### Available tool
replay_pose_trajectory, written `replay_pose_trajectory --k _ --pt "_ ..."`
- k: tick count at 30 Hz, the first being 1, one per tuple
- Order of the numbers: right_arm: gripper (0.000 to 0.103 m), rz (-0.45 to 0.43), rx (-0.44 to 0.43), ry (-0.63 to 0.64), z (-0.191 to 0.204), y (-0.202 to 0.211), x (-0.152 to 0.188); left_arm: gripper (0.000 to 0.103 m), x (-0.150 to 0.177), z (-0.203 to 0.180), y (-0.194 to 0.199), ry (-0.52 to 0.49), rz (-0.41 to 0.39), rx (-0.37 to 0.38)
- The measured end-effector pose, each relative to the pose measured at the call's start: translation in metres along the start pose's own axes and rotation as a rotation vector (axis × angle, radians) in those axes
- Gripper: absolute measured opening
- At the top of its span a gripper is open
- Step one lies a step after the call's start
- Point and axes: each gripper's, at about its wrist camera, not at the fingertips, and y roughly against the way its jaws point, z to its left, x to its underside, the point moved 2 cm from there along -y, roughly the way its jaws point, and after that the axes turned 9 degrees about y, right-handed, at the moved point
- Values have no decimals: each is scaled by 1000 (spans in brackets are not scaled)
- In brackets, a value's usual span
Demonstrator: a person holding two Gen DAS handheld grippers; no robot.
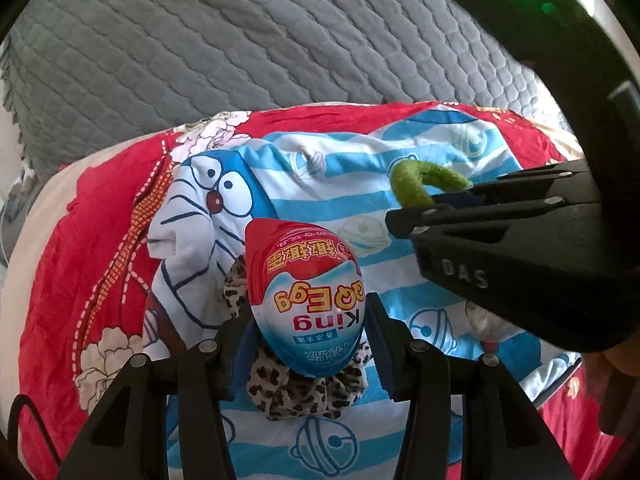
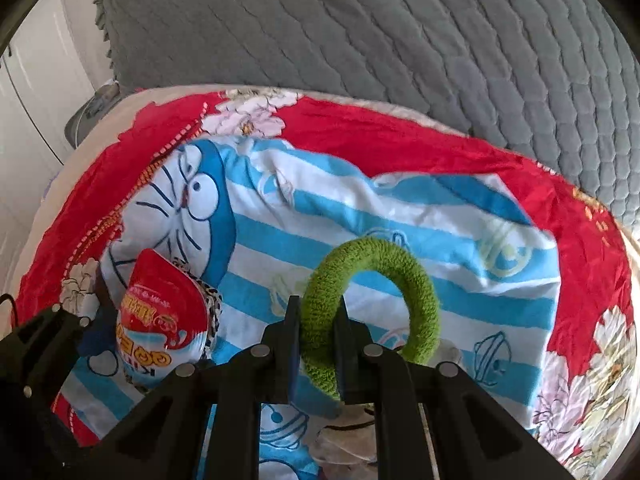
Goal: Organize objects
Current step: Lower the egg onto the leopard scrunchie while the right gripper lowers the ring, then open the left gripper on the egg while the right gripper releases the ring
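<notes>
My left gripper (image 1: 306,320) is shut on a red, white and blue toy egg (image 1: 306,292) printed "King", held over a leopard-print scrunchie (image 1: 304,390) on the blue-striped cartoon cloth (image 1: 320,200). My right gripper (image 2: 316,320) is shut on a green fuzzy hair ring (image 2: 372,280) and holds it above the cloth (image 2: 400,220). The right gripper also shows in the left wrist view (image 1: 432,204), to the right, with the green ring (image 1: 416,184) sticking out. The egg (image 2: 162,320) and the left gripper (image 2: 80,332) show at the lower left of the right wrist view.
The striped cloth lies on a red flowered bedspread (image 1: 100,220) that also shows in the right wrist view (image 2: 400,128). A grey quilted cover (image 1: 240,40) rises behind it. A pale shell-like object (image 2: 344,440) lies under the right gripper.
</notes>
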Motion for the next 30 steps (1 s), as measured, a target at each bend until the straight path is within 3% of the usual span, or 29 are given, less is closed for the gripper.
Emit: replay_pose_trajectory --k 15,19,27,30 --pt "15 42 21 -17 -6 -17 10 52 7 3 -3 -2 -4 -19" --pt "20 50 20 -11 -5 -17 13 55 6 5 -7 10 18 -22" --pt "58 5 35 -7 -6 4 6 68 0 10 -7 43 46 -15" --pt "65 -18 41 -21 -8 14 3 74 -3 11 -3 54 41 -7"
